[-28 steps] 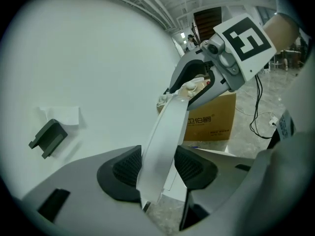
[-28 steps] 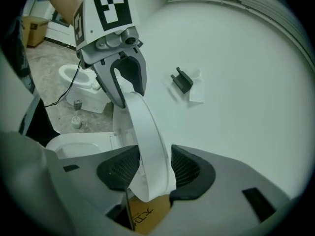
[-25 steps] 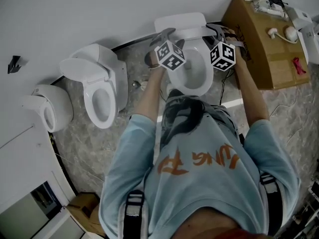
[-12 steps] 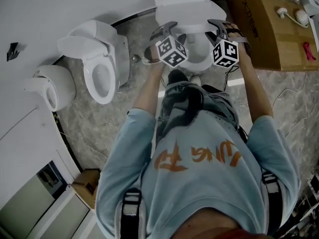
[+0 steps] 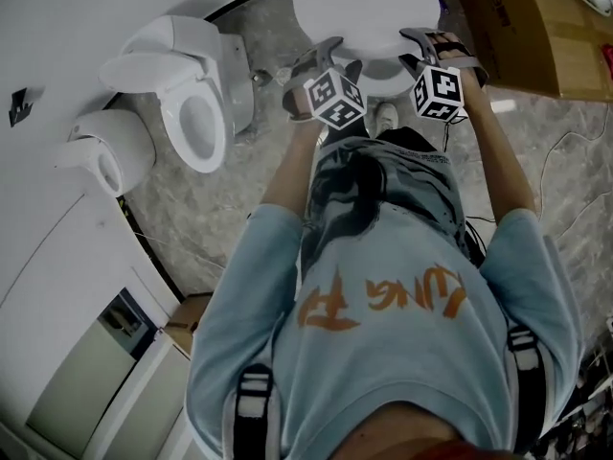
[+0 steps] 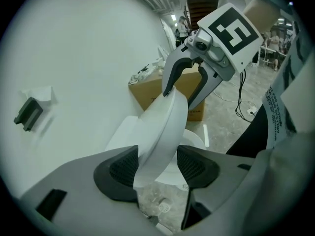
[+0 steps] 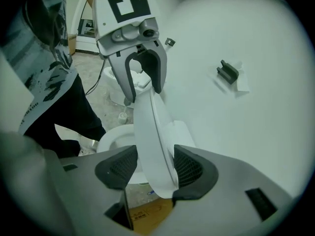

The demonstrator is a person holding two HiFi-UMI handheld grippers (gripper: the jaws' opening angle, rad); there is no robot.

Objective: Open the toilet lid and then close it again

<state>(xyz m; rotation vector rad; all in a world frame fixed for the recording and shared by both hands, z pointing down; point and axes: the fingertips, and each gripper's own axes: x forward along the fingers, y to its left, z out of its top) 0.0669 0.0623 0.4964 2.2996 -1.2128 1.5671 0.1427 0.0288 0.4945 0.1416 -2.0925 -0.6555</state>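
Closest to us is the person's blue shirt [image 5: 383, 333]. Both arms [image 5: 287, 171] reach out ahead. At their ends the left gripper [image 5: 322, 52] and the right gripper [image 5: 437, 42] sit side by side. Each one is at a side edge of the toilet lid [image 5: 364, 8].

In the left gripper view, the lid's edge goes in between the jaws. It leans on one pad, and we see a gap at the other pad. So these jaws are open and do not pinch the lid. They have just been opening wider. The right gripper view shows us the same thing. The lid is between the jaws, close to one pad, with a gap at the other. This grip is loose too, and these jaws have just been opening as well.

The lid belongs to the toilet right in front of the person. It is tilted, partway between up and down. Its long way runs from the tank [image 7: 182, 132] out toward the person. Its free front end is lifted off the bowl [image 7: 114, 137].

Farther off, we see a cardboard box [image 5: 517, 36] on the right. On the left are a second toilet [image 5: 196, 113] and a third toilet [image 5: 107, 156]. They stand on the stone floor [image 5: 220, 209] by the white wall [image 5: 57, 27].
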